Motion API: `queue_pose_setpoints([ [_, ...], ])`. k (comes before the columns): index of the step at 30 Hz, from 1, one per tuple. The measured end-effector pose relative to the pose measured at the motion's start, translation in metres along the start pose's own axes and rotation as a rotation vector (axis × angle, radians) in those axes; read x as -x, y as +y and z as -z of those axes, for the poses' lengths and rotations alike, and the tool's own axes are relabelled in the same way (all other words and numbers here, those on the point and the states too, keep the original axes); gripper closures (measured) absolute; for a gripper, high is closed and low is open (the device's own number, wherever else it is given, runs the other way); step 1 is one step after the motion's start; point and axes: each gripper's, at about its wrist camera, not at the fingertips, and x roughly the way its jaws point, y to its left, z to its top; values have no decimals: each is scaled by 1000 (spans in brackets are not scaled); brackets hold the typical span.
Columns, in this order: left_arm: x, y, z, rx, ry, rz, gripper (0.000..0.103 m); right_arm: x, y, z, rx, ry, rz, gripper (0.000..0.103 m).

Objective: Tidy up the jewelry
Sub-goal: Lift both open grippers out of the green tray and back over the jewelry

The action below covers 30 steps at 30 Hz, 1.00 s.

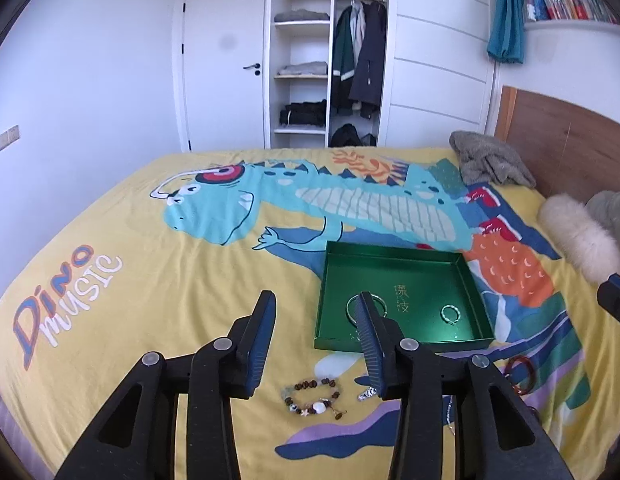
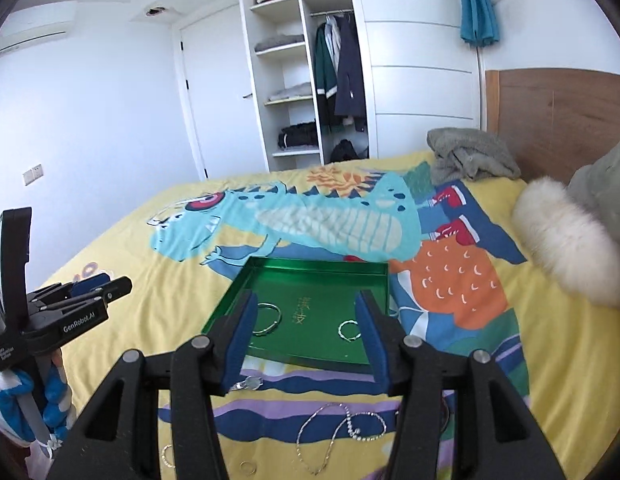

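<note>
- Here the left gripper hangs with jaws spread, empty; the beaded bracelet lies lower centre, between its fingers.
- The right gripper gapes too, above the silver chain necklace.
- The green tray, centre right, holds a silver bangle and a small ring bracelet.

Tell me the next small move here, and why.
Probably lower the left gripper onto the brown beaded bracelet lying on the yellow bedspread. Both grippers are open and empty, the green metal tray already holds a silver bangle and a small pale bracelet, and the beaded one lies right below those fingers.
</note>
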Motion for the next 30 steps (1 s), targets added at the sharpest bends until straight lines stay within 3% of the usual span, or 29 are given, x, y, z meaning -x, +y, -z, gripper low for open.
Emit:
queue_pose_setpoints([
  [5, 73, 19, 18, 18, -52, -16, 54, 72, 27, 18, 18, -36, -17, 49],
  [12, 138, 35, 54, 21, -78, -21, 52, 130, 44, 61, 16, -33, -29, 49],
  [21, 173, 34, 85, 10, -83, -19, 51, 178, 45, 87, 32, -51, -20, 49],
  [25, 182, 32, 93, 5, -83, -11, 43, 191, 40, 91, 29, -65, -17, 49],
  [30, 190, 30, 99, 3, -88, -10, 43, 201, 29, 99, 16, -71, -13, 49],
])
